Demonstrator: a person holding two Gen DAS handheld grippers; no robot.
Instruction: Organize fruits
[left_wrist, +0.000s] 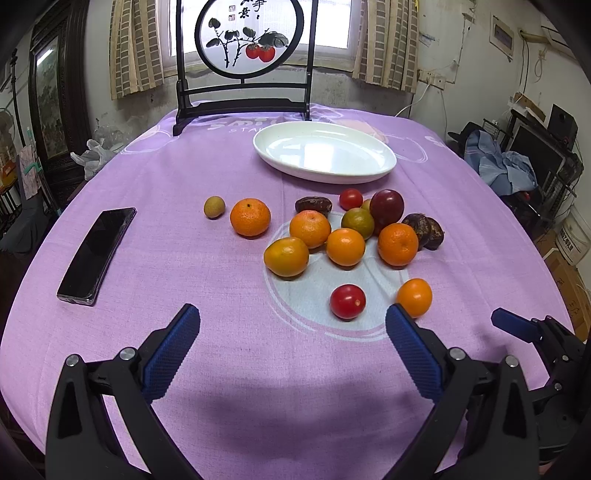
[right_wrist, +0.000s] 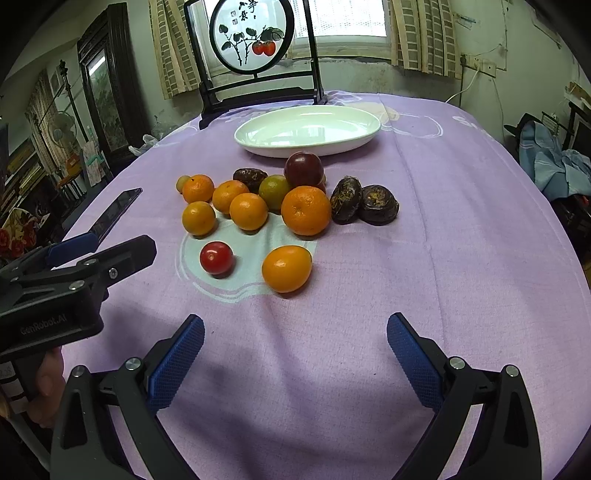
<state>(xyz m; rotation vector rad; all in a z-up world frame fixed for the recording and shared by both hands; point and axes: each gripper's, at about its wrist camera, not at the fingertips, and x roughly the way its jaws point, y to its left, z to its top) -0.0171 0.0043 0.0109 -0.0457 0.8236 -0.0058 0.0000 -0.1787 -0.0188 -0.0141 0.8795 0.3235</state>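
An empty white oval plate (left_wrist: 325, 153) (right_wrist: 308, 129) stands at the far side of the purple-clothed table (left_wrist: 221, 369). In front of it lies a loose cluster of fruit: several oranges (left_wrist: 310, 228) (right_wrist: 306, 209), a dark red plum (left_wrist: 386, 206) (right_wrist: 303, 170), a green citrus (left_wrist: 357, 222), dark dates (right_wrist: 364, 205), a small longan (left_wrist: 214, 206). Nearest are a cherry tomato (left_wrist: 347, 301) (right_wrist: 217, 257) and a small orange (left_wrist: 414, 297) (right_wrist: 287, 268). My left gripper (left_wrist: 293, 349) is open and empty, short of the tomato. My right gripper (right_wrist: 295, 354) is open and empty, short of the small orange.
A black phone (left_wrist: 96, 251) lies on the cloth at the left. A dark wooden stand with a round painted screen (left_wrist: 249, 55) rises behind the plate. The left gripper's body (right_wrist: 66, 280) shows at the left of the right wrist view. Furniture and clutter surround the table.
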